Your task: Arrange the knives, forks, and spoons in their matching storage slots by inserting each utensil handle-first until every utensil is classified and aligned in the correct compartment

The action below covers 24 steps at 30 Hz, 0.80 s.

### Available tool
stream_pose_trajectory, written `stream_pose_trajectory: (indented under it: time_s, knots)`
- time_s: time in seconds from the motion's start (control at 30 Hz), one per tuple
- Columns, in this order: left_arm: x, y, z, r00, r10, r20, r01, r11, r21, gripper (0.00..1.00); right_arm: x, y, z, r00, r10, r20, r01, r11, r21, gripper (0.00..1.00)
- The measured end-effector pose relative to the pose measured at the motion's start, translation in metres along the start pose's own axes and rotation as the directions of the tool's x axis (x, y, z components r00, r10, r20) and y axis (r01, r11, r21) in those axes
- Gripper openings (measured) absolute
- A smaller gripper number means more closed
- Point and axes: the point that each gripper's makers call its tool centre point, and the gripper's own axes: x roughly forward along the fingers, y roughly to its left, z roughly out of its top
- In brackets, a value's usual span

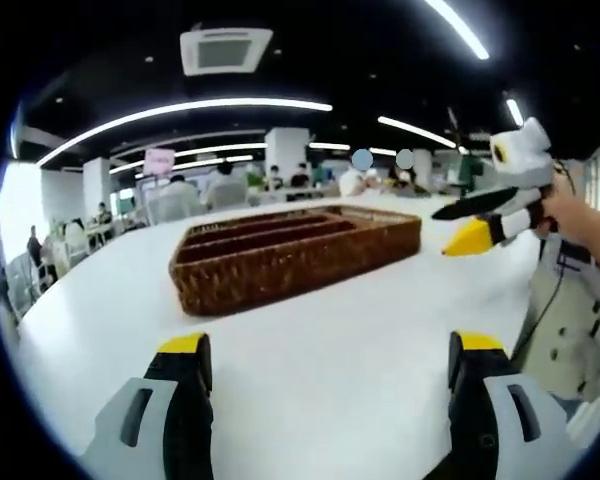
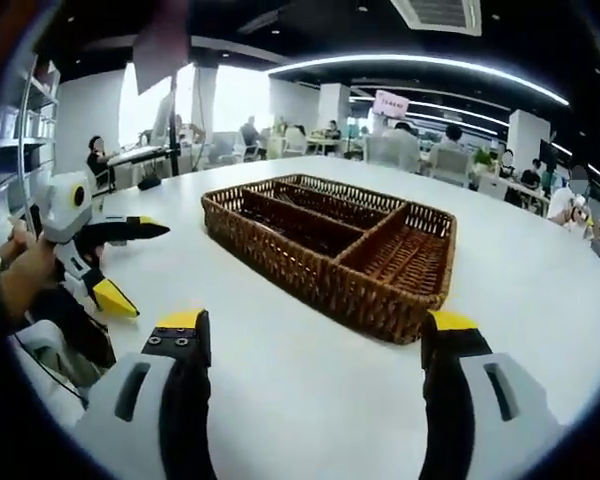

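Note:
A brown wicker tray (image 1: 280,275) with long divided slots lies on the white table (image 1: 100,300), a short way beyond my left gripper (image 1: 330,348), whose yellow-tipped jaws stand wide open with nothing between them. My right gripper (image 1: 458,224) hovers to the right of the tray, open, held by a hand (image 1: 572,212). In the right gripper view the tray (image 2: 320,275) shows three long slots and one short end slot; what lies inside is too dark to tell. My right gripper (image 2: 315,325) is open and holds nothing. The left gripper (image 2: 132,262) floats open left of the tray.
The white table (image 2: 520,260) stretches wide around the tray on every side. Behind it, seated people (image 1: 225,188) and other tables fill the hall. The person's light coat (image 1: 570,330) hangs at the table's right edge.

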Motion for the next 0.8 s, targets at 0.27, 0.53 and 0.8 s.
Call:
stream_pose_trajectory:
  time_s: [0.27, 0.53, 0.8]
  knots:
    - [0.001, 0.002, 0.002, 1.0, 0.004, 0.005, -0.004, 1.0, 0.013, 0.99, -0.006, 0.003, -0.01, 0.999, -0.003, 0.044, 0.001, 0.998, 0.061, 0.95]
    - [0.001, 0.001, -0.002, 1.0, 0.008, 0.001, -0.008, 1.0, 0.017, 0.99, -0.009, 0.007, -0.029, 1.0, 0.001, 0.031, -0.004, 0.996, 0.089, 0.95]
    - [0.0, 0.0, -0.006, 1.0, 0.007, -0.012, -0.007, 1.0, 0.022, 0.99, -0.013, 0.01, -0.034, 0.999, -0.008, 0.041, 0.004, 0.996, 0.09, 0.95]
